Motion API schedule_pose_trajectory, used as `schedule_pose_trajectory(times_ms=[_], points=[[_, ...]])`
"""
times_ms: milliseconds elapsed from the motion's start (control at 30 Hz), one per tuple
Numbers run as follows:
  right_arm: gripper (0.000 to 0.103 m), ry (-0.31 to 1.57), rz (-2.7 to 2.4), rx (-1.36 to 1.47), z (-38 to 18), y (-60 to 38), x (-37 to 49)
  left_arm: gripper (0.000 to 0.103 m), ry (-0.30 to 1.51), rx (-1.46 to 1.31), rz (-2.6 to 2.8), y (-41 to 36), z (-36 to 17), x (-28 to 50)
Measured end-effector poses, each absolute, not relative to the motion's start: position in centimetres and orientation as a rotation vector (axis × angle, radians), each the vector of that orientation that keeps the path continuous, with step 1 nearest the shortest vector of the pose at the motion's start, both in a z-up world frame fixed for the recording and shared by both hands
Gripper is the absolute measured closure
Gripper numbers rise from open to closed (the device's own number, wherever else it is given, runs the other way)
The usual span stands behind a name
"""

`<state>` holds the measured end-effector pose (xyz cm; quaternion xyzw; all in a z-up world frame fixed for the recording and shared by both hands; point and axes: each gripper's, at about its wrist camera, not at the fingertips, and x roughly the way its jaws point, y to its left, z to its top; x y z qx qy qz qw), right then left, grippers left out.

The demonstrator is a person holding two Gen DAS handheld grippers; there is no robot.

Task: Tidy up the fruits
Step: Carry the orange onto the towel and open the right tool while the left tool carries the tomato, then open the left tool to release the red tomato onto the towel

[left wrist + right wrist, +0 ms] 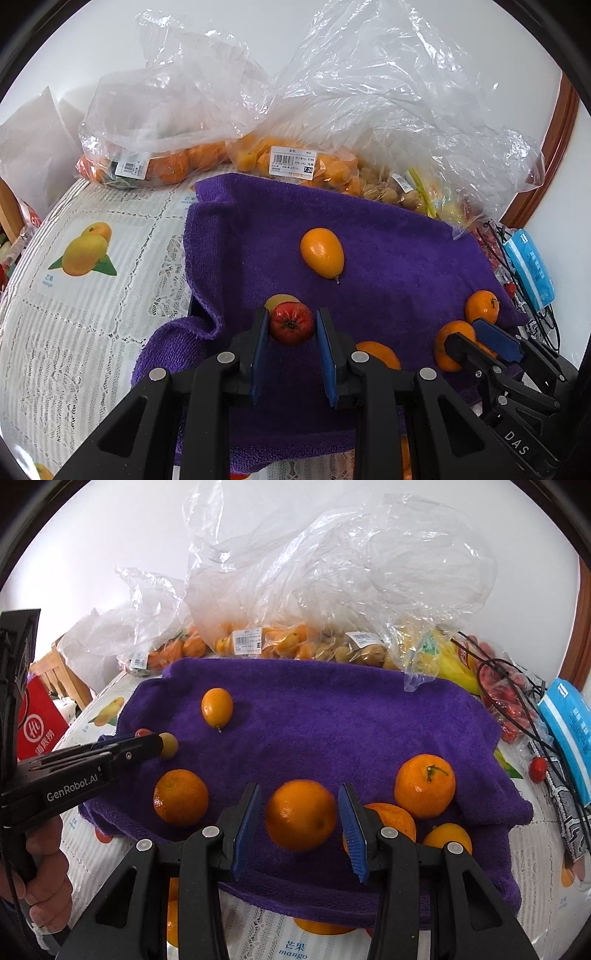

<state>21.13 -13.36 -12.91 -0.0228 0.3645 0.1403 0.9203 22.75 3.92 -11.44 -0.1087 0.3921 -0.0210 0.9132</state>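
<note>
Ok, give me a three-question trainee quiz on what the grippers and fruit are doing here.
1. True or false: the left hand-held gripper is shut on the small red fruit.
2. What does the right hand-held gripper hold?
A. a banana
B. a mandarin
C. a kumquat
3. Fill in: the loose fruit lies on a ____ towel.

Key: 1 true; 2 B; 3 purple.

On the towel, spread over the table: kumquat toward the far left corner; four tangerines along the near edge, one between the right gripper's pads. Small fruit near the left edge, clamped in the left gripper. Bags of fruit beyond the far edge.
</note>
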Motion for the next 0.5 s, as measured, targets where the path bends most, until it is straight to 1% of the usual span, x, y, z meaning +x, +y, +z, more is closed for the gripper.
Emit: schedule_pose_trajectory(times_ms=[233, 367, 500], points=[[0.060, 0.722, 0.288, -0.016, -12.0, -14.0, 20.8, 0.079, 0.817, -0.214, -0.051, 3.7, -11.5, 22.8], [0.056, 0.705, 0.274, 0.007, -11.5, -14.5, 20.8, 0.079, 0.816, -0.204, -0.048, 3.5, -11.5, 22.8], [0.055, 0.706, 0.258, 0.037, -11.5, -15.2, 21.0, 0.079, 0.819, -0.205, -0.056, 3.4, -11.6, 22.8]])
